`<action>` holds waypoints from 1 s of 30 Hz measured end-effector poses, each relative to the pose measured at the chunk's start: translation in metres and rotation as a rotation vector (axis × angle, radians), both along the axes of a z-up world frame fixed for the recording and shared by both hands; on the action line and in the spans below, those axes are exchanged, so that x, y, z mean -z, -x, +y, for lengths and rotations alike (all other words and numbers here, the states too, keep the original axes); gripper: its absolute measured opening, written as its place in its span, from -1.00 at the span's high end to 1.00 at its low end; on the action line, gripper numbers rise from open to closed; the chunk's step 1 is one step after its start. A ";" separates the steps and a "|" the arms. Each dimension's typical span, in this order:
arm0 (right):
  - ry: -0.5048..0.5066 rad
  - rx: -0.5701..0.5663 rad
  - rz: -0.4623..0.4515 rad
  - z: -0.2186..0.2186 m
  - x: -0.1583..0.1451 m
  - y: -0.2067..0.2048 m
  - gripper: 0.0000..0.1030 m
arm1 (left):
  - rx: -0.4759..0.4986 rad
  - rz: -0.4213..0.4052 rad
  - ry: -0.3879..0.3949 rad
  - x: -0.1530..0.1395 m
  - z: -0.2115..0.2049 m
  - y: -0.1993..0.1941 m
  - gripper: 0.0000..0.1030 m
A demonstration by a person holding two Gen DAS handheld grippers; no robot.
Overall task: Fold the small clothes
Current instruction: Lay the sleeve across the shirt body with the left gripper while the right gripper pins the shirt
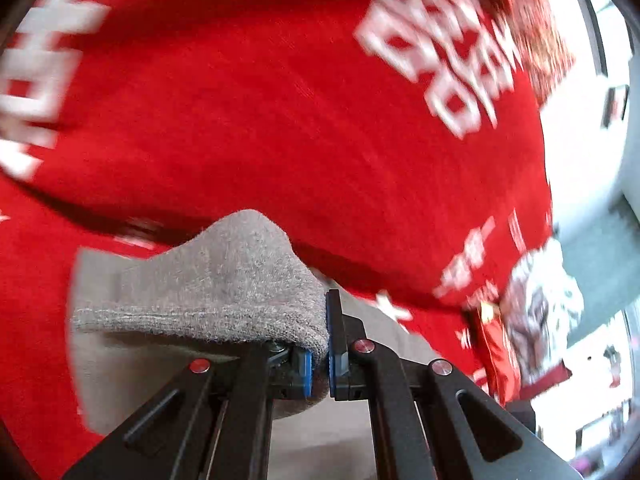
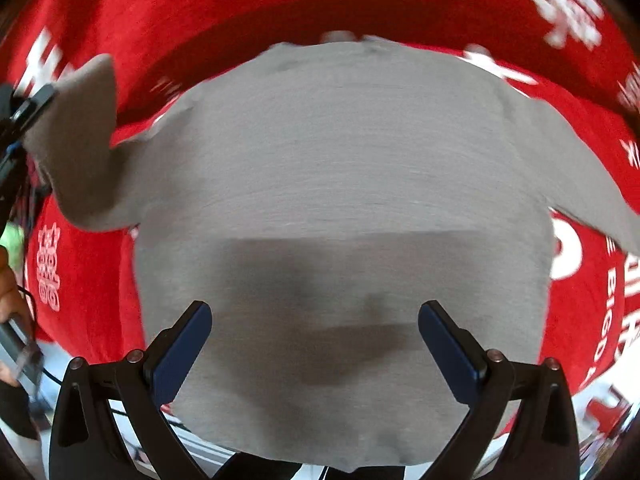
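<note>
A small grey knit top (image 2: 340, 160) lies spread on a red cloth with white lettering (image 2: 240, 12). My left gripper (image 1: 320, 356) is shut on the end of the grey sleeve (image 1: 224, 280), which is lifted above the cloth. In the right wrist view this lifted sleeve (image 2: 80, 140) and the left gripper (image 2: 24, 116) show at the left edge. My right gripper (image 2: 316, 348) is open and empty, hovering over the lower body of the top, casting a shadow on it.
The red cloth (image 1: 280, 100) covers the table. A red and white printed packet (image 1: 532, 320) lies at the cloth's right edge in the left wrist view. A person's hand (image 2: 8, 280) shows at the far left.
</note>
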State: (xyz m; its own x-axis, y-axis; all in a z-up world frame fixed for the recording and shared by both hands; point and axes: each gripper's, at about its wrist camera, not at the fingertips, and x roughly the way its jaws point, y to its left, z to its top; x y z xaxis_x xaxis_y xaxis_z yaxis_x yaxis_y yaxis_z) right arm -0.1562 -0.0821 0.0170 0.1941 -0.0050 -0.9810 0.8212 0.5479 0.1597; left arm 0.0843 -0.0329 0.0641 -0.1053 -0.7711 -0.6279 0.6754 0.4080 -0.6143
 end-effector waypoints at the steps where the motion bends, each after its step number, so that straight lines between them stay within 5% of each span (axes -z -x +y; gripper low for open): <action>1: -0.001 0.019 -0.001 -0.007 0.001 0.007 -1.00 | 0.037 -0.002 -0.027 0.008 -0.018 0.015 0.89; 6: -0.026 0.150 0.003 -0.047 0.015 0.057 -1.00 | 0.165 -0.021 -0.239 0.066 -0.092 0.080 0.89; 9: -0.042 0.188 0.017 -0.063 0.026 0.082 -1.00 | 0.214 -0.014 -0.344 0.095 -0.098 0.102 0.87; 10: -0.048 0.192 0.025 -0.066 0.030 0.087 -1.00 | 0.221 -0.027 -0.389 0.102 -0.096 0.107 0.56; 11: -0.055 0.194 0.036 -0.070 0.034 0.092 -1.00 | 0.225 -0.047 -0.435 0.106 -0.096 0.112 0.00; 12: -0.057 0.195 0.042 -0.071 0.036 0.096 -1.00 | 0.219 -0.074 -0.462 0.108 -0.090 0.114 -0.19; 17: -0.041 0.168 0.037 -0.081 0.034 0.091 -1.00 | 0.202 -0.169 -0.487 0.088 -0.064 0.107 -0.26; 24: 0.191 -0.161 -0.029 -0.071 -0.004 -0.003 -1.00 | 0.017 -0.281 -0.542 0.051 0.004 0.025 -0.26; 30: 0.401 -0.538 0.064 -0.028 0.011 -0.100 -0.98 | -0.109 -0.183 -0.658 0.080 0.034 -0.057 -0.26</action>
